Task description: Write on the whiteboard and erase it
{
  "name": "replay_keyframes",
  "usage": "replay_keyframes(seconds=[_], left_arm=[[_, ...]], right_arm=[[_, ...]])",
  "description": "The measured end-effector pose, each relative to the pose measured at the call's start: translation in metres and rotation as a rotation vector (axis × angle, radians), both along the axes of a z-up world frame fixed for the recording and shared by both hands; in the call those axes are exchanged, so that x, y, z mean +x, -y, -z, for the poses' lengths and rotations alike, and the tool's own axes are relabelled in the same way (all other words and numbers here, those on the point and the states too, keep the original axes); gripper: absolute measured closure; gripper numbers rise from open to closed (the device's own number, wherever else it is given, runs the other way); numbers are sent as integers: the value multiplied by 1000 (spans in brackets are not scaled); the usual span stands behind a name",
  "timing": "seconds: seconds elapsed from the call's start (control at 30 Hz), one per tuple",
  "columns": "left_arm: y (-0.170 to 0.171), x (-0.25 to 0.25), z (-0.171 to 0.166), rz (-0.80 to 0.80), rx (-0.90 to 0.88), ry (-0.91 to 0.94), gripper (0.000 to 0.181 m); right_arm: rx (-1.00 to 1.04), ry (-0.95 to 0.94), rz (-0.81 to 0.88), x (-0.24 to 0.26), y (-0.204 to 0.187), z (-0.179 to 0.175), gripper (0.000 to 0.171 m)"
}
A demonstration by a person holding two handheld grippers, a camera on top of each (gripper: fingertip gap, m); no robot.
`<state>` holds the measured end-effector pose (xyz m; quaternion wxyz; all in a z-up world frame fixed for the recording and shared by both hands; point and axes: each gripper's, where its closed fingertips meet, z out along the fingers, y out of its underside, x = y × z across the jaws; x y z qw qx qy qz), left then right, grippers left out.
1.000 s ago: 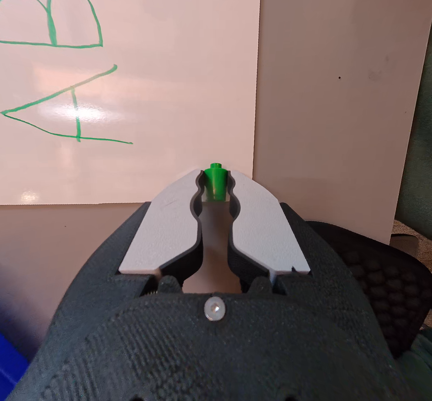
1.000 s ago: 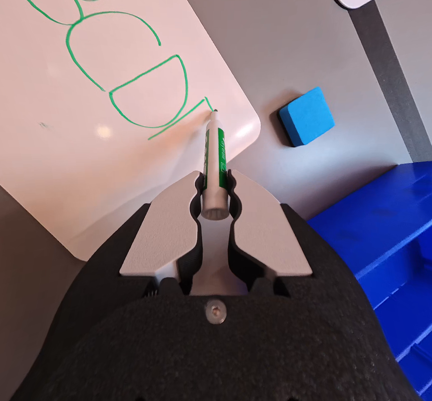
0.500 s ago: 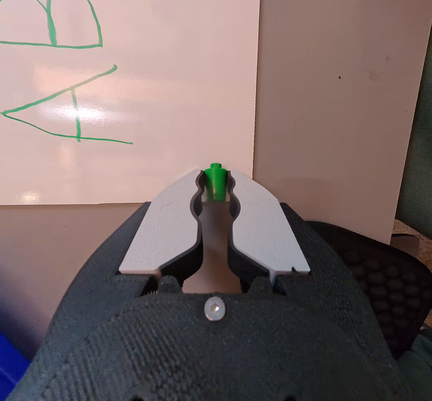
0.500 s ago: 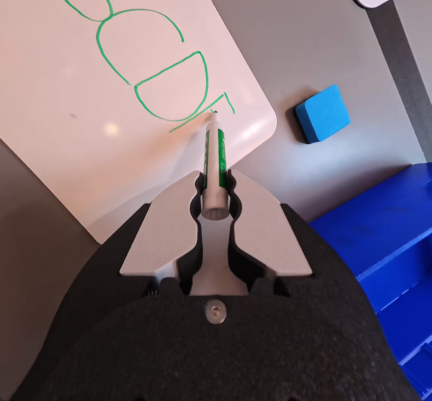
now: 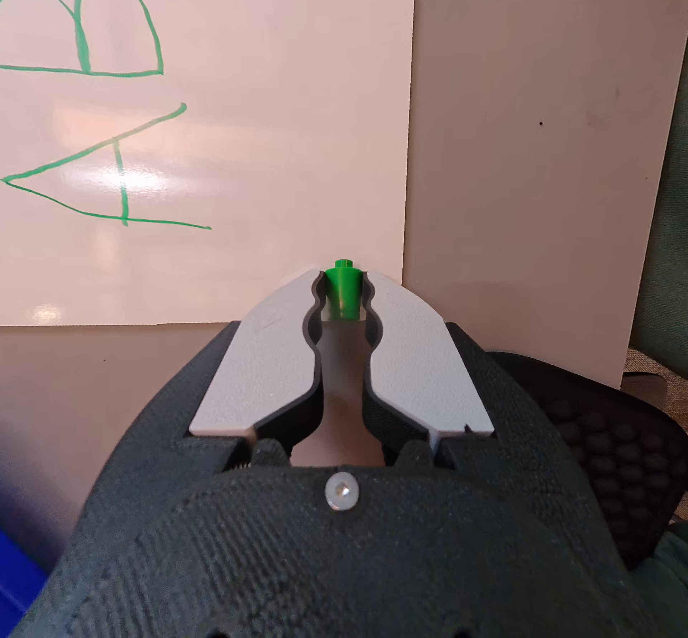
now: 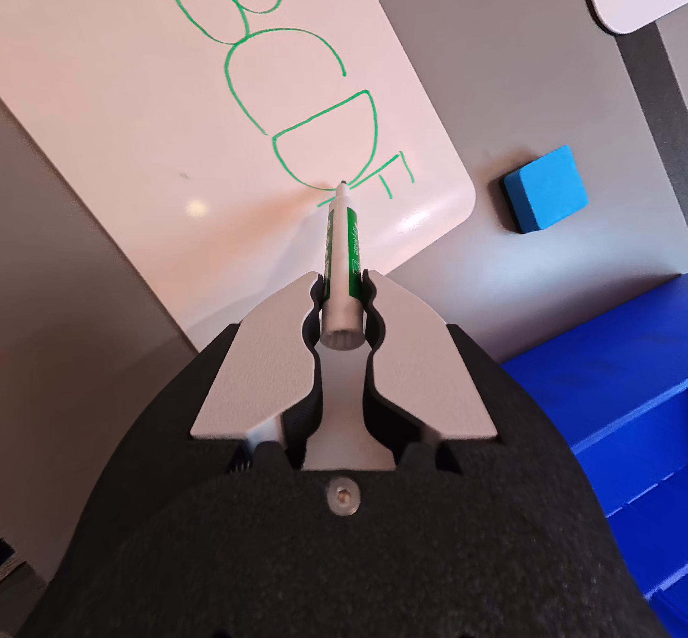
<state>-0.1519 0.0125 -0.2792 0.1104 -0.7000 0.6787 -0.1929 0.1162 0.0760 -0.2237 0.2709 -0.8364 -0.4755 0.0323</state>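
A white whiteboard (image 6: 156, 106) lies flat on a grey table (image 6: 502, 73), green marker strokes across it. A blue eraser (image 6: 545, 190) sits beside it, near a blue bin (image 6: 595, 378). The right gripper (image 6: 342, 281) clamps a green-and-white marker (image 6: 341, 248), tip seemingly touching the board. The left gripper (image 5: 343, 277) pinches a green cap (image 5: 343, 294). The marker bears a printed label.

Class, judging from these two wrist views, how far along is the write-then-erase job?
Done: several green strokes cover the whiteboard. In hand: the right gripper grips the green marker, tip at the board; the left gripper grips its green cap. Left: erasing; the blue eraser lies untouched beside the board.
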Motion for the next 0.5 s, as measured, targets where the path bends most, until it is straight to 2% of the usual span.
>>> replay_keyframes(seconds=[0.27,0.5], left_arm=[[0,0,0,-1,1,-2,162],[0,0,0,0,3,-3,162]], right_arm=[[-25,23,-11,3,15,5,151],[-23,50,35,26,18,4,151]])
